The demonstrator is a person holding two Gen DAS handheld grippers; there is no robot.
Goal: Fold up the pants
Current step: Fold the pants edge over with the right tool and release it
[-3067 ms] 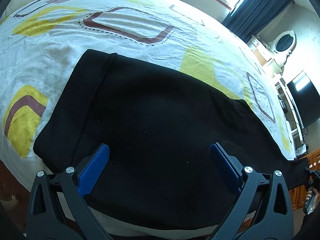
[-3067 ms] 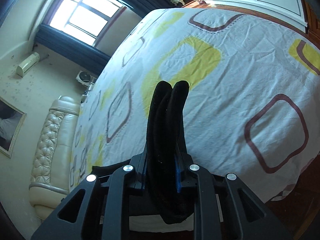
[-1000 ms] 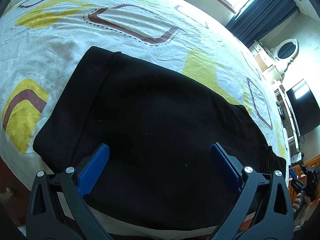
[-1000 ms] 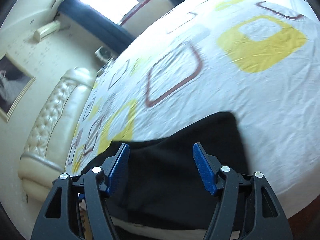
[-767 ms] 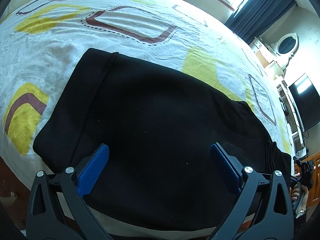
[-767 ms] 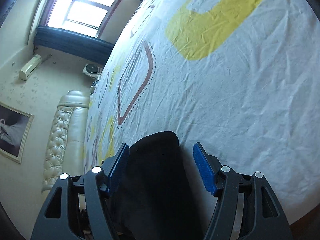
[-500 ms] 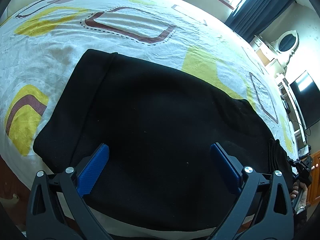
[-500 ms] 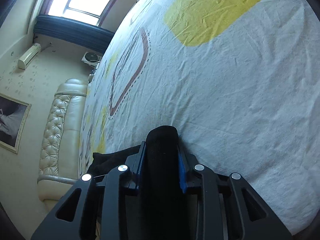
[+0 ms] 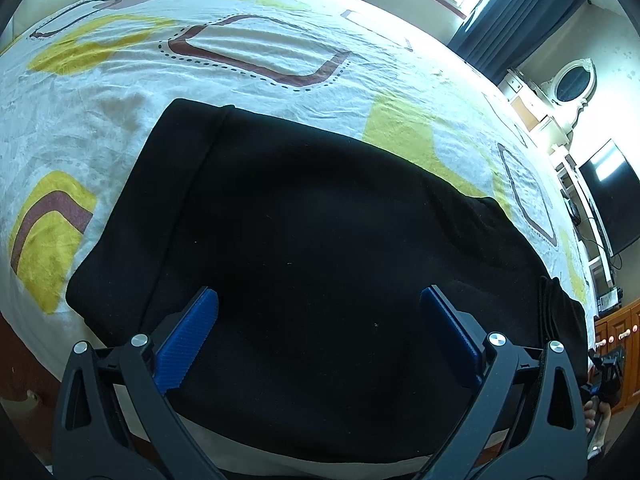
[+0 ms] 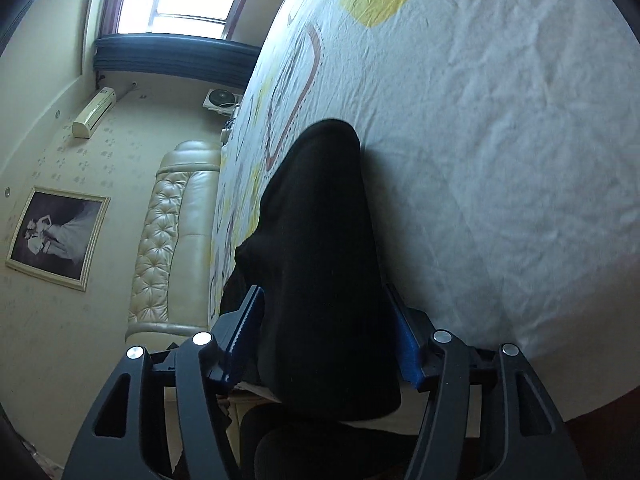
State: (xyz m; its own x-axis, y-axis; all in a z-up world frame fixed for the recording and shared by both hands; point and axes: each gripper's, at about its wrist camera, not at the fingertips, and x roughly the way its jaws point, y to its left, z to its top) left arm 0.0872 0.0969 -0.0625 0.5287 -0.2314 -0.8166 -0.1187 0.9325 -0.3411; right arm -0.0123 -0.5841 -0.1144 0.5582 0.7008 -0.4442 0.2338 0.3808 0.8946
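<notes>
The black pants (image 9: 320, 240) lie flat on the bed's patterned sheet (image 9: 260, 68), waistband end at the left, legs running to the right edge. My left gripper (image 9: 318, 320) is open and empty, hovering over the near part of the pants. In the right wrist view a thick folded end of the pants (image 10: 320, 240) lies between the blue pads (image 10: 406, 344) of my right gripper (image 10: 326, 336). The jaws stand apart around the fabric without pinching it. The right gripper also shows at the far right of the left wrist view (image 9: 608, 376).
The bed's near edge (image 9: 280, 456) runs just under my left gripper. A padded cream headboard (image 10: 172, 248) stands at the left of the right wrist view. A TV (image 9: 612, 196), a mirror and a cabinet stand beyond the bed's right side.
My right gripper shut on the pants' end half a second ago and has now opened around it. The fabric bundle sits wider and looser. My left gripper has held still.
</notes>
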